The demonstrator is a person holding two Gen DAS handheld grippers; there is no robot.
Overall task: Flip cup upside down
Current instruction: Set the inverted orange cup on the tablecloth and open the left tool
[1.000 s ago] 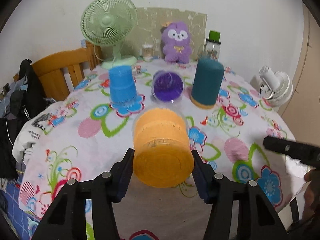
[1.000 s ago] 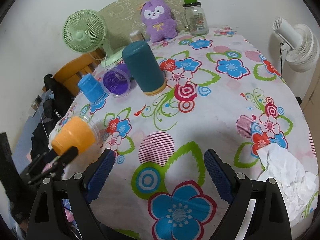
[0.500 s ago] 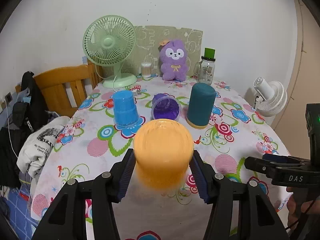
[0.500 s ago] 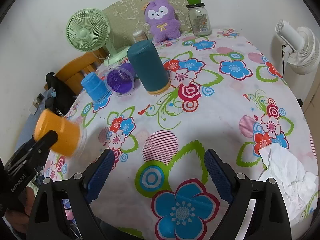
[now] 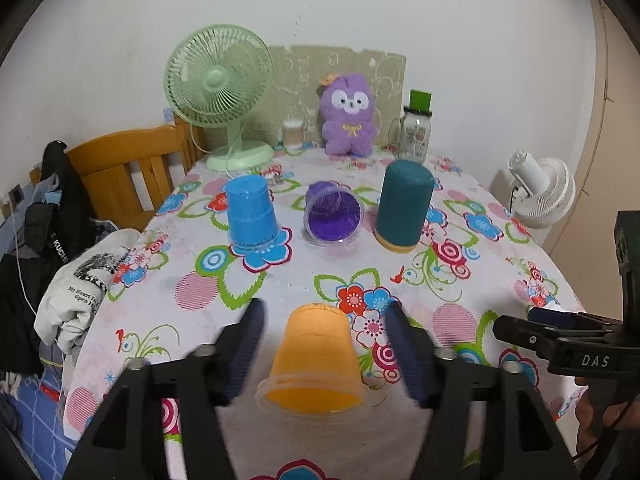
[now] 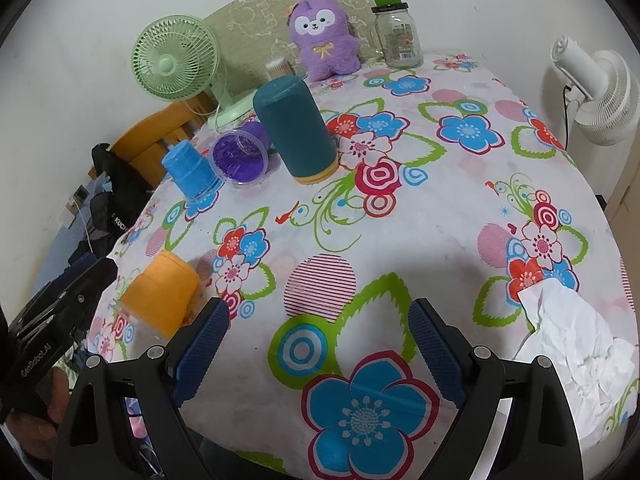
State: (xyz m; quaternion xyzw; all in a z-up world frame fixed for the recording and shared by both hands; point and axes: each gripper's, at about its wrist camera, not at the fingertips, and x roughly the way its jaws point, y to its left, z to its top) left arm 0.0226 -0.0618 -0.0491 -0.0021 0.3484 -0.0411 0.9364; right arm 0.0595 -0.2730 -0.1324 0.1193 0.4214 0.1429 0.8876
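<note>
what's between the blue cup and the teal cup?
The purple cup, lying on its side with its mouth toward the camera, between the blue cup and teal cup. Clearest in the left wrist view.

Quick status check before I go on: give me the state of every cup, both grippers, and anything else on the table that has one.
orange cup: upside down on the tablecloth, released
left gripper: open, fingers either side of the orange cup, not touching
right gripper: open, empty
blue cup: upside down
purple cup: on its side, mouth toward the camera
teal cup: upside down
glass jar: upright, lid on
paper: crumpled
</note>
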